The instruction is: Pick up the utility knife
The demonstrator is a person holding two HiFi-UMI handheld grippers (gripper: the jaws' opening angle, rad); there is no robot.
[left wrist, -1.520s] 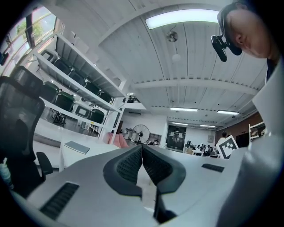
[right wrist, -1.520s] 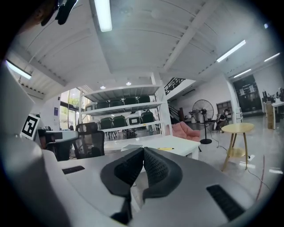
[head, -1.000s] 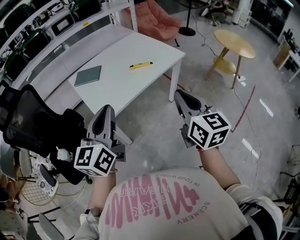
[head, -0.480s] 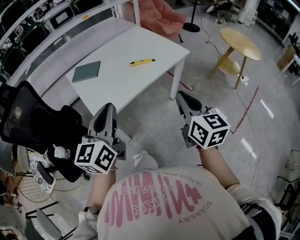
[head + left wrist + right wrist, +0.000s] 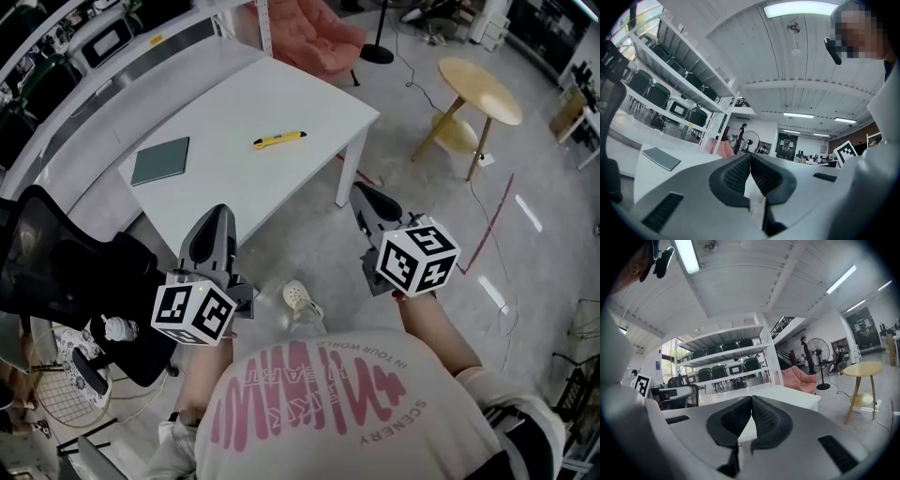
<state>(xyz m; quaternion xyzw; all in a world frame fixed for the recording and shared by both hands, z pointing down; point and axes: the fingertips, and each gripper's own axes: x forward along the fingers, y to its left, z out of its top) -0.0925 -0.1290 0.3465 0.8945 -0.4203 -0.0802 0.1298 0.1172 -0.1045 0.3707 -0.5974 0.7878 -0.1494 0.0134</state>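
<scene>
Knife (image 5: 279, 140) clearest in head view

white table (image 5: 281, 103), round wooden side table (image 5: 480, 91), pink sofa (image 5: 314, 33), grey floor (image 5: 422, 197)

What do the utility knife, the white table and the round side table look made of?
Utility knife: yellow body, likely plastic. White table: smooth matt top, probably laminate or painted board. Round side table: pale wood, by its tan tone.

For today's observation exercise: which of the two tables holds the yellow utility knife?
The white rectangular table, not the round wooden table; the utility knife lies on its top.
</scene>
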